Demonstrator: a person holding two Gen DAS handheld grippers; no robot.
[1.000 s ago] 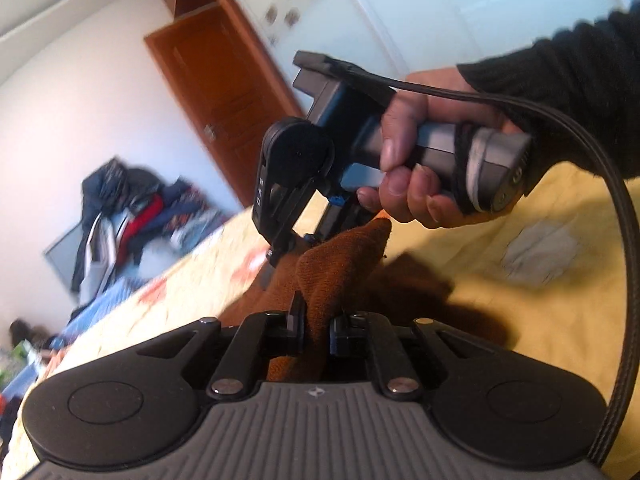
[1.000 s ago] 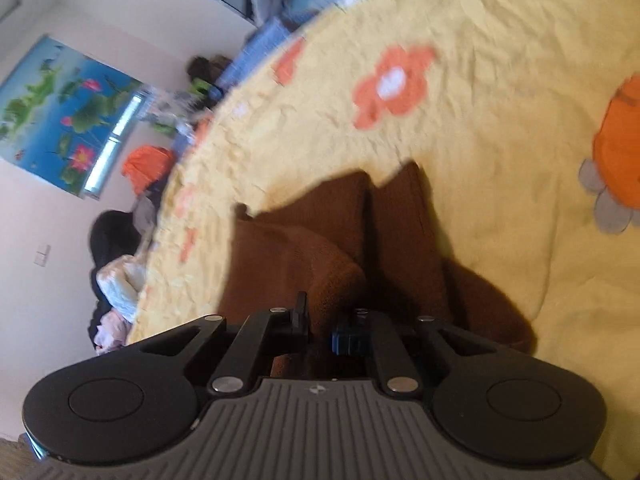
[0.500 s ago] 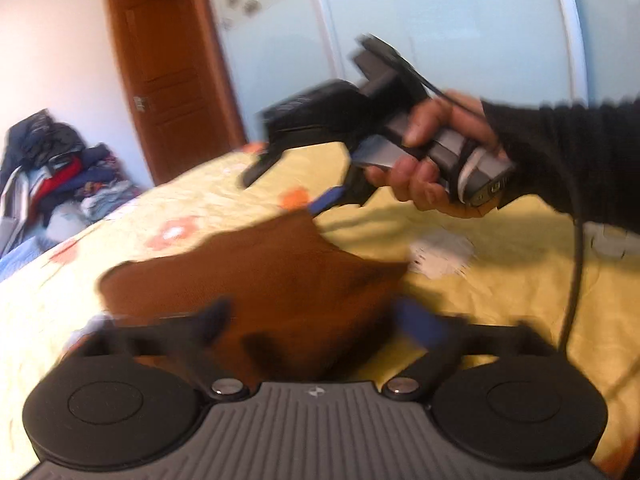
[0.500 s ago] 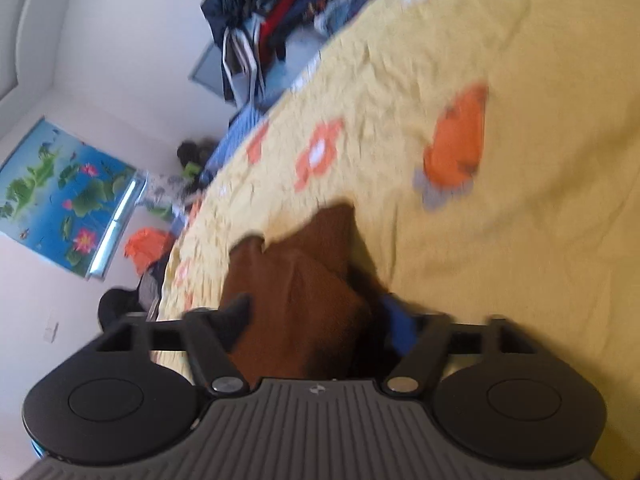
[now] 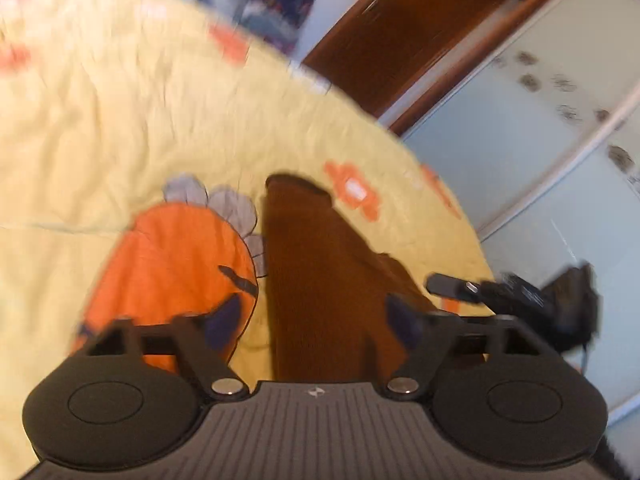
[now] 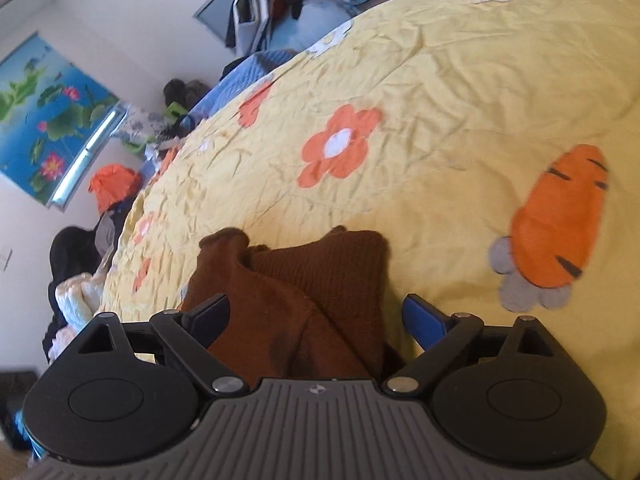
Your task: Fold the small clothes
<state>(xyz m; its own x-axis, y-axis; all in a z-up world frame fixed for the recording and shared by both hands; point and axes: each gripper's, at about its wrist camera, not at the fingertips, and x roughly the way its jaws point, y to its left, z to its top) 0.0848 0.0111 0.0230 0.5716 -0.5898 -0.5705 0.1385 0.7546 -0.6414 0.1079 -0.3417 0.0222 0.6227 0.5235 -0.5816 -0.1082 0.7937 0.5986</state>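
Brown knitted garment folded on yellow bedspread; released between spread jaws of right gripper, just opening, and left gripper, just narrowing.

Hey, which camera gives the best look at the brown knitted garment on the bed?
The right wrist view: the brown garment is sharp there, its folded layers and ribbed knit clear on the yellow bedsheet. The left wrist view shows it blurred, as a dark brown strip beside a carrot print.
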